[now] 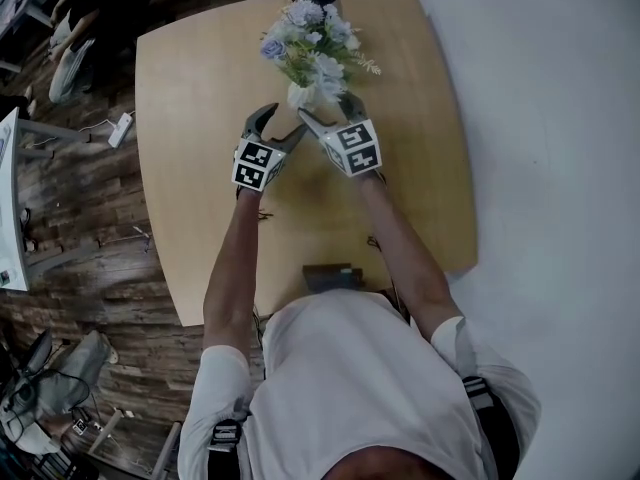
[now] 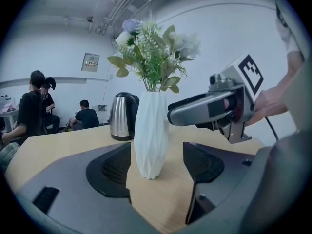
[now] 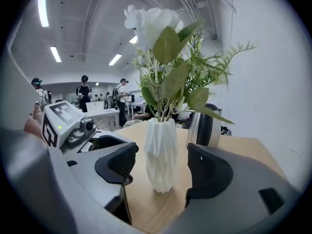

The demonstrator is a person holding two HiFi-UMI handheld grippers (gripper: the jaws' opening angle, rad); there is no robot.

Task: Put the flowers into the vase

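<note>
White faceted vase (image 3: pixel 161 160) upright on wooden table (image 1: pixel 190 118), flowers (image 1: pixel 310 38) standing in it, stems vertical, blooms upward, left gripper (image 1: pixel 280 124) and right gripper (image 1: pixel 331 111) both spread wide, gripping nothing, aimed at vase

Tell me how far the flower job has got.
Done: the flowers stand in the white vase, upright on the table. In hand: nothing; the left claw and right claw are both open, pointed at the vase without gripping it. Left: apparently only backing the claws away.
</note>
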